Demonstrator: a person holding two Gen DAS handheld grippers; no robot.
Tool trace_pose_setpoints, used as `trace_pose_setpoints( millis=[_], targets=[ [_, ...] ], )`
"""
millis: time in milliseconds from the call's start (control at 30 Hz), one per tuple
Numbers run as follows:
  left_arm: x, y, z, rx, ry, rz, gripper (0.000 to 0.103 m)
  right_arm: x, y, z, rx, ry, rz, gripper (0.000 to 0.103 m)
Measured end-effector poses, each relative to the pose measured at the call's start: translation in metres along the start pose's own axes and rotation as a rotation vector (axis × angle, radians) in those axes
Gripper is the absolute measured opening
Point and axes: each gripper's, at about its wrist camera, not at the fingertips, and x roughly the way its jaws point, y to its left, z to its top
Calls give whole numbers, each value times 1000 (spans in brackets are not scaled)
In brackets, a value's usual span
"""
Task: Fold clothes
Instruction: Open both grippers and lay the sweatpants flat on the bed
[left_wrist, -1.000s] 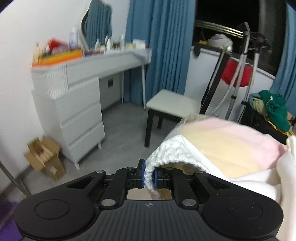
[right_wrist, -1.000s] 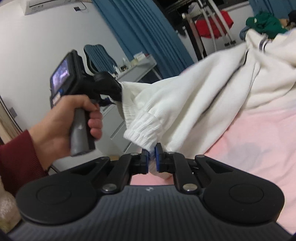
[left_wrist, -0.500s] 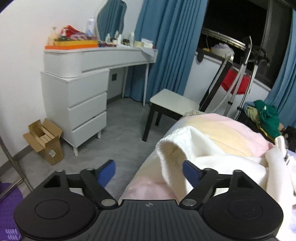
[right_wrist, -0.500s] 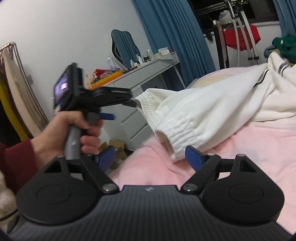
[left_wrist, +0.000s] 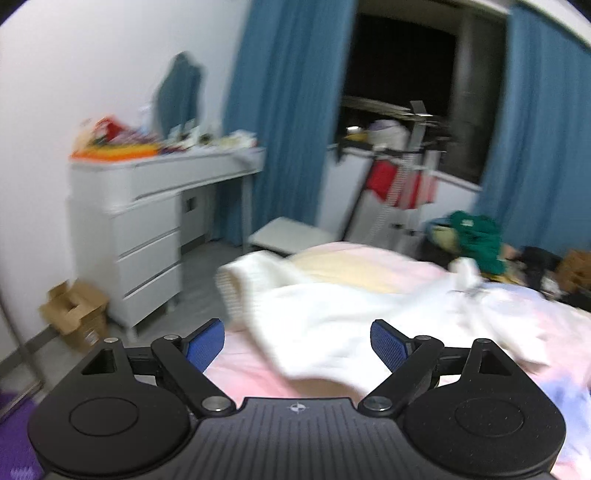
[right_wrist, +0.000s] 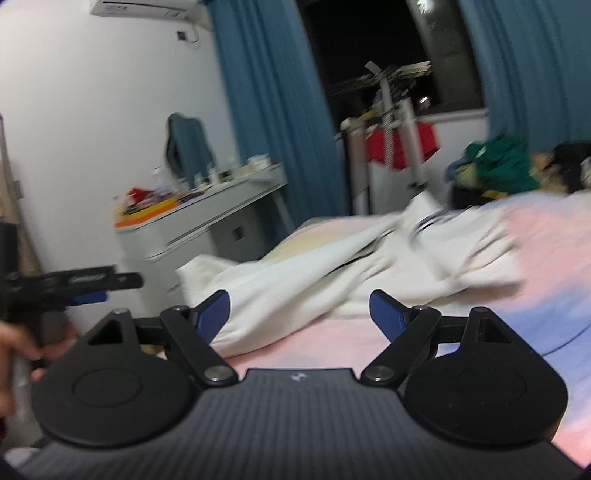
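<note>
On bed, pink cover: white garment lies spread, not flat. Long axis runs near-left to far-right; ribbed cuff end points left twd drawers, other end bunched far right. L gripper fingers wide apart, empty, hovering above cloth. R gripper same, spread and empty, near cuff end. Frames blurred. Step, judged: between folds, garment laid down. Next needs fresh pinch pts on an edge, both sides, then fold across.

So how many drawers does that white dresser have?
3 drawers show on the white dresser, stacked top, middle, bottom; the blurry desk part may hold more.
</note>
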Motion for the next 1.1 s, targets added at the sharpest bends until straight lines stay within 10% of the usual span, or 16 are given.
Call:
trace_pose_setpoints(
  millis=[500,1100],
  targets=[
    [12,-209,-48,161,-14,-241,89,-46,-124,-13,100,-94,-217,84],
    [69,-188,-82,110,22,-258,89,-22,-126,-22,80,-105,-234,84]
  ],
)
